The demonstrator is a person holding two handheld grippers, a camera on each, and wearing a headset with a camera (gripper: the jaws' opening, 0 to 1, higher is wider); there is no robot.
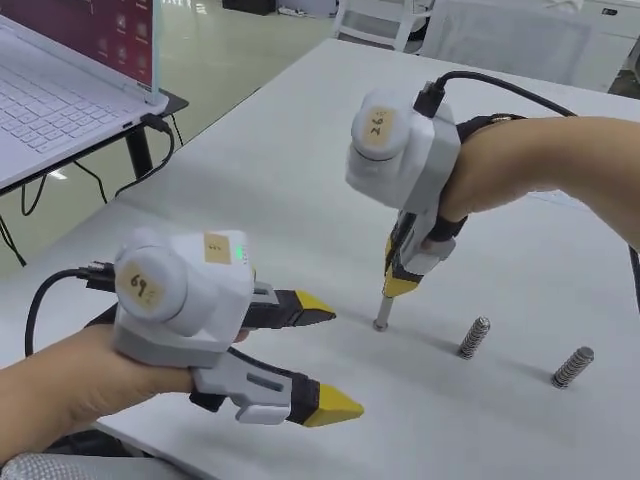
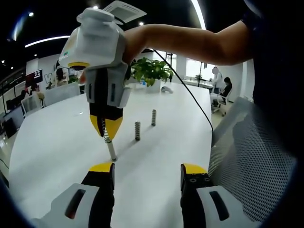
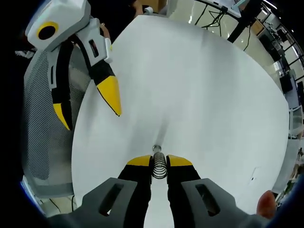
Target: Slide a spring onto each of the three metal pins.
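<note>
Right hand-held gripper (image 1: 400,287), labelled 26, pinches spring (image 3: 159,167)

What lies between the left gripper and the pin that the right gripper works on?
Only bare table from the left gripper to the pin, as the left gripper view shows.

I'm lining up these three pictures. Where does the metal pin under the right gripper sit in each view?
Head view: the pin stands slightly right of and below centre.
Left gripper view: left of centre, slightly low.
Right gripper view: centre, its top just beyond the held spring.
Shared landmark: the right gripper, its yellow tips directly over the pin.
</note>
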